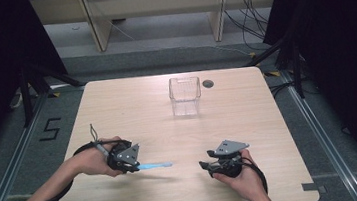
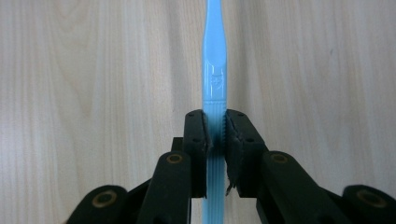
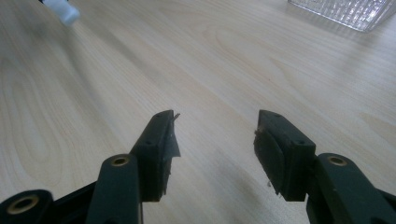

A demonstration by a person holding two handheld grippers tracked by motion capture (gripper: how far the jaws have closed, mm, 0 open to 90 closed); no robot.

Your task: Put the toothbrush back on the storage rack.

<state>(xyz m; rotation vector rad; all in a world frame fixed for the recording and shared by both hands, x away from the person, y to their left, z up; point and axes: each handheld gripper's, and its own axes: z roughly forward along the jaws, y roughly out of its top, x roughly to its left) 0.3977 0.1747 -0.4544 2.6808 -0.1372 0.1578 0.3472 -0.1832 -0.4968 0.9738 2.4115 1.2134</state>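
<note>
A person sits at a light wooden table (image 1: 132, 105) and holds a tool like tongs in each hand.

The left gripper (image 1: 134, 166) is near the front left part of the table. Its two black jaws are squeezed tight on a light blue toothbrush (image 1: 156, 166). In the left gripper view, the toothbrush (image 2: 214, 84) runs straight up between the jaws. The jaws pinch the ribbed part of the handle. The thin neck goes on past the jaw tips and out of the top of that view. More of the handle sticks out behind the jaws, toward the hand. In the high view, the toothbrush points from the left gripper toward the right gripper, low over the wood. I cannot tell if it touches the table.

The right gripper (image 1: 203, 165) is near the front right part of the table, a little apart from the far end of the toothbrush. In the right gripper view, its jaws (image 3: 215, 135) are wide apart and there is nothing between them, just bare wood. The white tip of the toothbrush (image 3: 64, 11) peeks in at the top left corner of that view.

A clear plastic box (image 1: 185, 96) stands toward the back of the table, well apart from both grippers. A bit of the box (image 3: 345, 10) shows at the top right of the right gripper view. A small dark round hole (image 1: 208, 84) sits in the table just beside the box.
</note>
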